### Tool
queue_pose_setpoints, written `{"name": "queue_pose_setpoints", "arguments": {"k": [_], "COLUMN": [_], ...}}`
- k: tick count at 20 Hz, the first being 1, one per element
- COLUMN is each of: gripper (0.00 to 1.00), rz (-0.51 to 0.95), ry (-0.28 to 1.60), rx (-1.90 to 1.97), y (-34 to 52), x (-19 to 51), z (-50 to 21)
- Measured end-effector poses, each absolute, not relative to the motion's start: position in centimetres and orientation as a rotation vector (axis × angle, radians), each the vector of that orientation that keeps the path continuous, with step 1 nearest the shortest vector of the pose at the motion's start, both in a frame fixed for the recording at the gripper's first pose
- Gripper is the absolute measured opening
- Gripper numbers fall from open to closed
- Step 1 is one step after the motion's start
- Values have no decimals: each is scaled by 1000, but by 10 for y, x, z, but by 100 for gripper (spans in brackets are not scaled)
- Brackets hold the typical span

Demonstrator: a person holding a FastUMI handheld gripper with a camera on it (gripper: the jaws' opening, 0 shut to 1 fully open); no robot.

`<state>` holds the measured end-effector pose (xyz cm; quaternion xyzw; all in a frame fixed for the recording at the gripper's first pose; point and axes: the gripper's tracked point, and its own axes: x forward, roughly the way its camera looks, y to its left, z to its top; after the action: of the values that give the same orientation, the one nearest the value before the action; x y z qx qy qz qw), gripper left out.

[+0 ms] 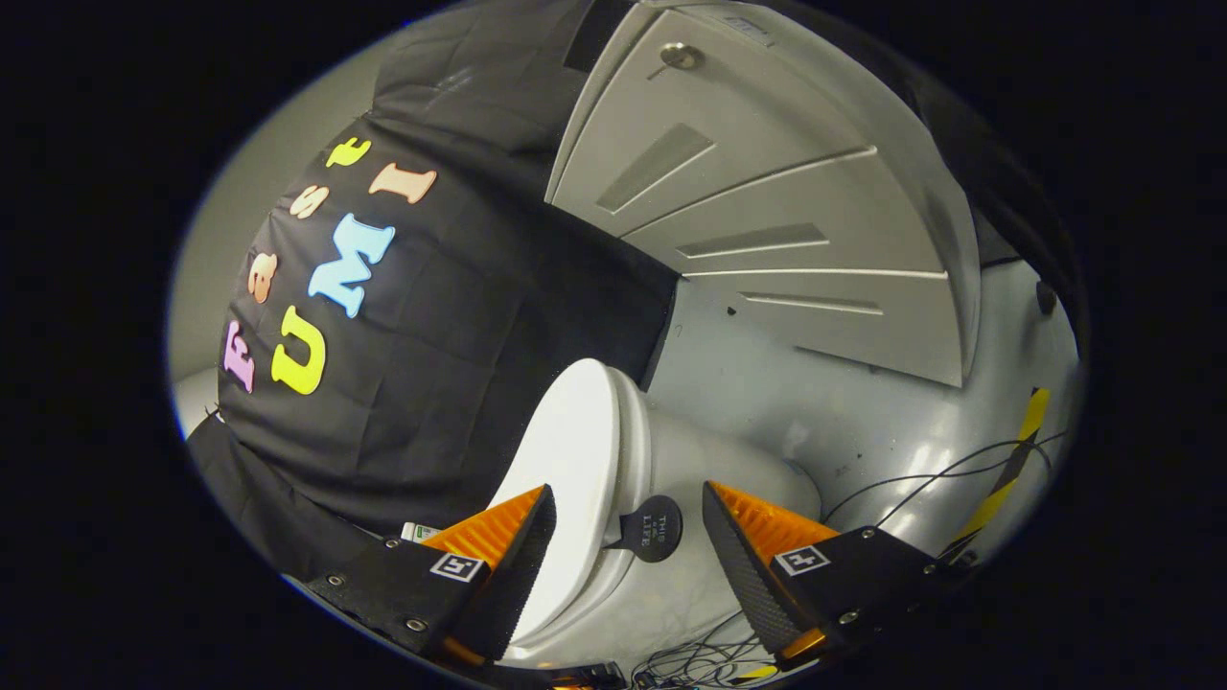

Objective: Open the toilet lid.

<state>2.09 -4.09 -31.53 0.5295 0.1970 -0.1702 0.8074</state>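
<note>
A white toilet (714, 479) stands on the grey floor; the view is rolled, so its top faces the black cloth wall. Its lid (570, 450) lies flat down on the seat. A round black tab (654, 527) sticks out from the lid's front edge. My gripper (628, 522) is open, with its orange and black fingers (518, 541) either side of the lid's edge. The tab sits between the fingertips, slightly beyond them. Neither finger touches the lid or the tab.
A grey panelled door (767, 211) with a round lock stands beyond the toilet. Black cables (920, 479) trail over the grey floor (824, 402) beside the bowl, next to a yellow and black tape strip (1011, 470). The black cloth wall (431, 383) hangs close behind the toilet.
</note>
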Motion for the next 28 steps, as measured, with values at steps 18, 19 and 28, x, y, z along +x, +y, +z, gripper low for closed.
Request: {"name": "queue_pose_setpoints", "arguments": {"k": [18,19,28], "gripper": [21,18,0], "rz": [-359,-349,-337], "ry": [424,421,425], "rx": [1317,1326,1236], "y": [-29,-28,-32], "x": [37,38,43], "z": [-343,-342,-312]}}
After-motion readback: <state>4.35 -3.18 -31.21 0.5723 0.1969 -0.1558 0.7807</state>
